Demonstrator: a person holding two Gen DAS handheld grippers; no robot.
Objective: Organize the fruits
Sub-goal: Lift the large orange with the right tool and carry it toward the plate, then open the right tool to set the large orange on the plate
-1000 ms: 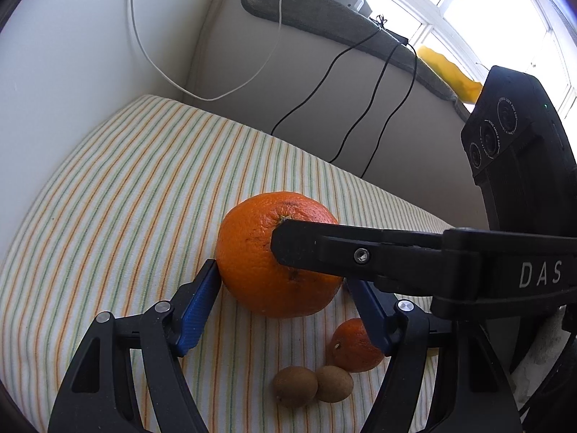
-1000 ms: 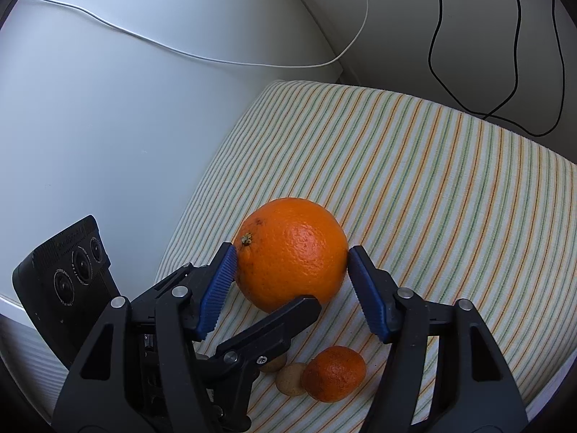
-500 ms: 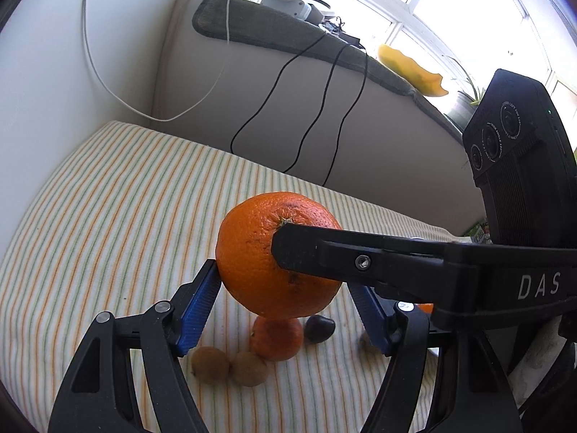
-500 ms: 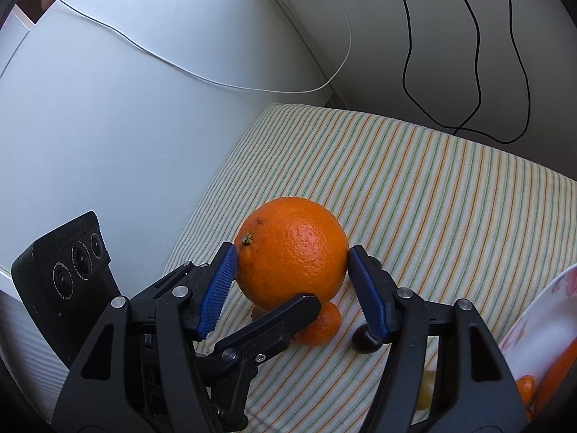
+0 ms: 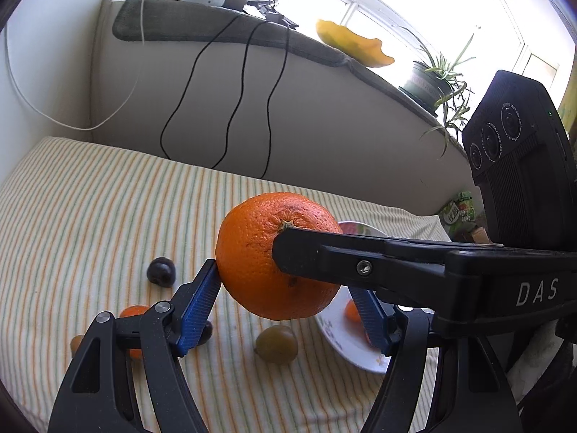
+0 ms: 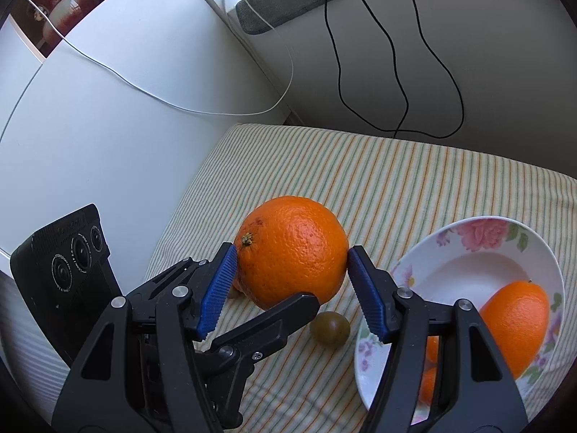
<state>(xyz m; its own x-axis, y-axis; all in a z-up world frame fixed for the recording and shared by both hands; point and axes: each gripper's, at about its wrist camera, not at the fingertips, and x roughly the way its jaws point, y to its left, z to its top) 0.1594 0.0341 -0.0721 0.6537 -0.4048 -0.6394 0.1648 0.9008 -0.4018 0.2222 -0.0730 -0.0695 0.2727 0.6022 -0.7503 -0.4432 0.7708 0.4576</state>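
Observation:
A large orange [image 5: 252, 259] [image 6: 294, 249] is held in the air above the striped cloth, gripped by both grippers at once. My left gripper [image 5: 288, 299] is shut on it from the sides; my right gripper [image 6: 288, 278] is shut on it too, crossing at an angle. A white flowered plate [image 6: 479, 231] [image 5: 339, 328] lies to the right and holds another orange [image 6: 515, 328] and small orange fruits. A green-brown plum [image 6: 330, 327] [image 5: 277, 344] lies beside the plate.
The striped cloth [image 5: 90, 223] also carries a dark plum [image 5: 161, 271], a small mandarin [image 5: 133, 312] and a brown fruit [image 5: 76, 342]. Black cables [image 6: 393, 54] hang on the wall behind. A potted plant [image 5: 436, 79] stands on the sill.
Both grippers have carried the orange rightward and higher over the cloth. The plate has come into view under and right of it. The loose small fruits have slid to the left.

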